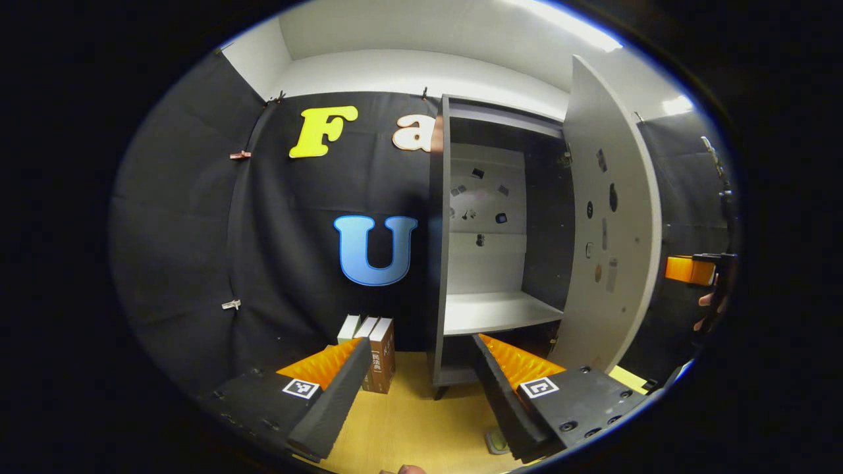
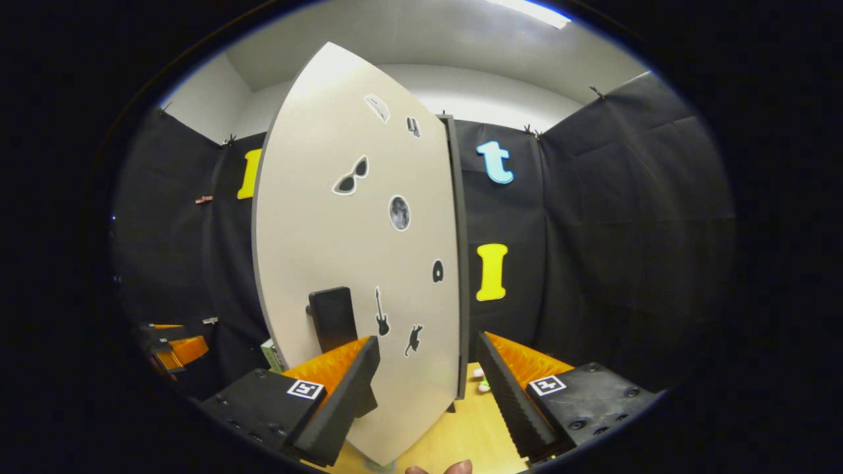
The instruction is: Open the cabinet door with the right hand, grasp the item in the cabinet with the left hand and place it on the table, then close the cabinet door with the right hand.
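Now your left gripper (image 1: 421,368), fingers spread and empty, faces the bare shelf (image 1: 497,311) with the item (image 1: 377,354) beyond its left finger, while your equally spread right gripper (image 2: 427,375) straddles the door (image 2: 359,263); careless closing could jam it.

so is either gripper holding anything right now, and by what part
Nothing is held. The left gripper is open, facing the open cabinet. The right gripper is open in front of the cabinet door, beside its dark handle.
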### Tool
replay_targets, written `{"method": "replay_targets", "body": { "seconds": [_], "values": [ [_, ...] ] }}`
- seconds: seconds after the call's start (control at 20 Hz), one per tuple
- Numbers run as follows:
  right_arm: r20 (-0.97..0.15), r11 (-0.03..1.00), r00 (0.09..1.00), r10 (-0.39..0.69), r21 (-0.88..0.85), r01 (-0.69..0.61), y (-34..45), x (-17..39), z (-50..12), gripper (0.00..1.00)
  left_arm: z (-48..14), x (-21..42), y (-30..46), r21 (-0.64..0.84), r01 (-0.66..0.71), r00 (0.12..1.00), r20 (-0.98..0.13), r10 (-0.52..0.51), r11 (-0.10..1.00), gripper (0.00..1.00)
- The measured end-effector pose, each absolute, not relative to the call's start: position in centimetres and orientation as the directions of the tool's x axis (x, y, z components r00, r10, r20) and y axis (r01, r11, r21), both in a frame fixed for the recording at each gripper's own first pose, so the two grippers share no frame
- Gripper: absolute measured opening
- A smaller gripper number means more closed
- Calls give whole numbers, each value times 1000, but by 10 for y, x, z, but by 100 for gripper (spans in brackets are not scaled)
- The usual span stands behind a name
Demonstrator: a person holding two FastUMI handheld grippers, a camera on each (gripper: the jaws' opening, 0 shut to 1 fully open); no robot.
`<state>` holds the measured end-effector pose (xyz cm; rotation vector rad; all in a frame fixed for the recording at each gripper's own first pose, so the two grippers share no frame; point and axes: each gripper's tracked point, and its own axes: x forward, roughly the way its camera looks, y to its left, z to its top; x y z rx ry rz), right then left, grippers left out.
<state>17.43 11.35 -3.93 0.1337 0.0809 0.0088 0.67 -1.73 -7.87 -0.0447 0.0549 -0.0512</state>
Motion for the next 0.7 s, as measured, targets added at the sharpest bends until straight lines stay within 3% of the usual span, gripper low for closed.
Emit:
{"method": "replay_targets", "body": {
  "seconds": [0.35,0.7],
  "values": [
    [-59,981,991,121,159,-111,171,180,-32,97,-70,1,-7,-49,37,998,-41,-39,998,95],
    [-53,982,988,142,130,-134,177,176,-31,97,-69,-5,-8,-49,41,998,-34,-43,998,95]
  ]
}}
